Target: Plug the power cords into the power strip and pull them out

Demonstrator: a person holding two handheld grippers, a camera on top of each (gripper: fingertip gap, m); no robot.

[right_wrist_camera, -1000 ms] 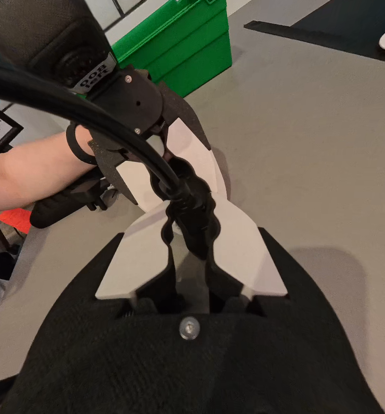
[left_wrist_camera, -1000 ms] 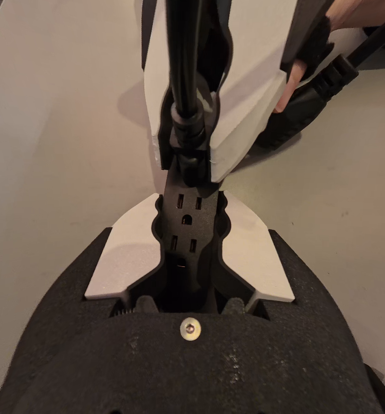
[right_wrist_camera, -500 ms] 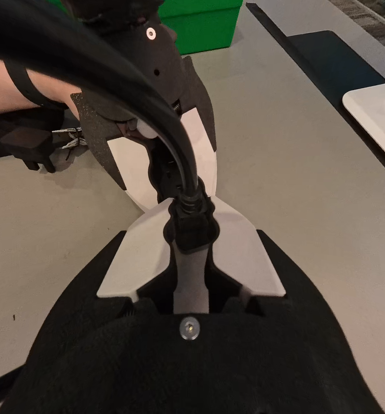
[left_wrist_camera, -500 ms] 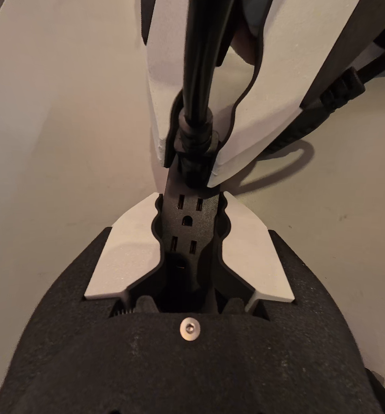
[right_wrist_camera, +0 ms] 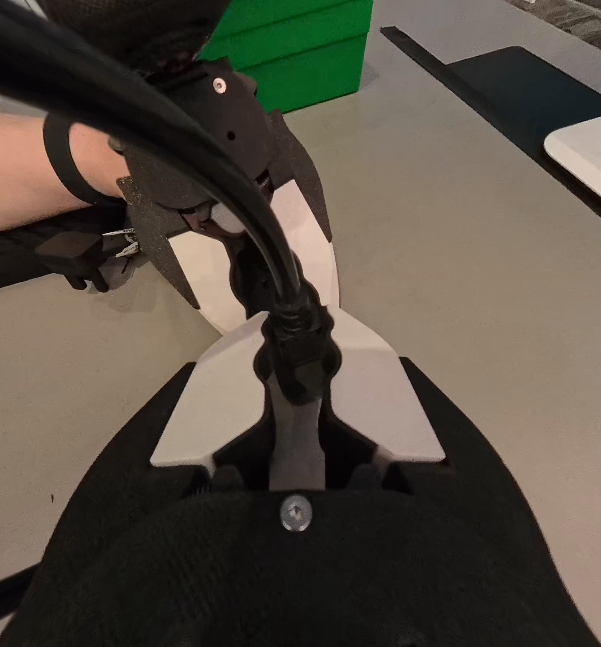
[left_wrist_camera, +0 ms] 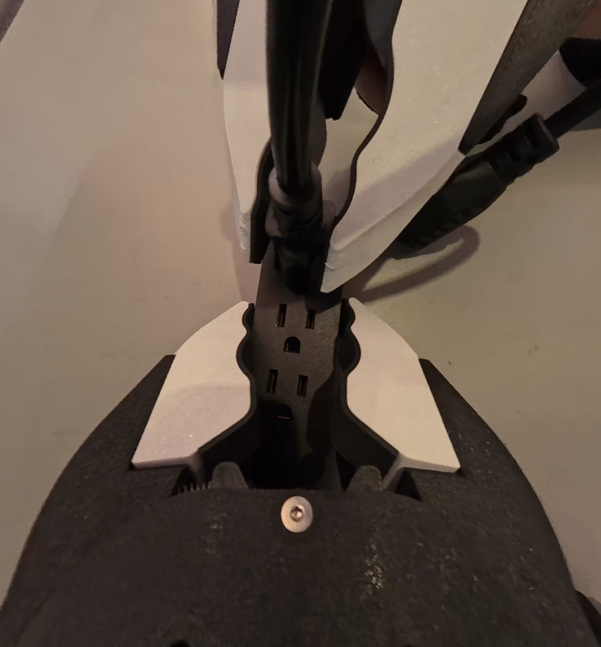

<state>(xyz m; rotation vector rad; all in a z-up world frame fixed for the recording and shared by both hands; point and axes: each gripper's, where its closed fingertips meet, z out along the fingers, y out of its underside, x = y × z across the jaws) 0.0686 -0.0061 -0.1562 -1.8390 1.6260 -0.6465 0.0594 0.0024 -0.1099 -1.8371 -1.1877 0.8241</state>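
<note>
Left wrist view: the left gripper (left_wrist_camera: 295,353), with white fingers on a black textured body, is clenched on the sides of the black plastic power strip (left_wrist_camera: 294,353), which lies lengthwise on the pale grey tabletop (left_wrist_camera: 82,245). 2 empty 3-slot outlets (left_wrist_camera: 294,329) face upward between its fingers. Just beyond them, the right gripper (left_wrist_camera: 292,266) comes down from above, its white fingers closed on the black moulded plug (left_wrist_camera: 295,245) of a thick black power cord (left_wrist_camera: 294,87). The plug stands upright with its lower end at the strip's face; how deeply it is seated cannot be told. To the far right, a second black plug with a ribbed strain relief (left_wrist_camera: 474,199) lies on the table, apart from the strip.

Right wrist view: the right gripper (right_wrist_camera: 297,353) grasps the same plug (right_wrist_camera: 297,360), and the cord (right_wrist_camera: 152,133) arches away to the upper left. The left gripper (right_wrist_camera: 267,273) sits just beyond, held by a person's hand (right_wrist_camera: 47,171) wearing a black strap. A green plastic bin (right_wrist_camera: 299,52) stands at the table's far edge, and a white flat slab (right_wrist_camera: 593,157) lies on a dark mat (right_wrist_camera: 519,87) to the far right.
</note>
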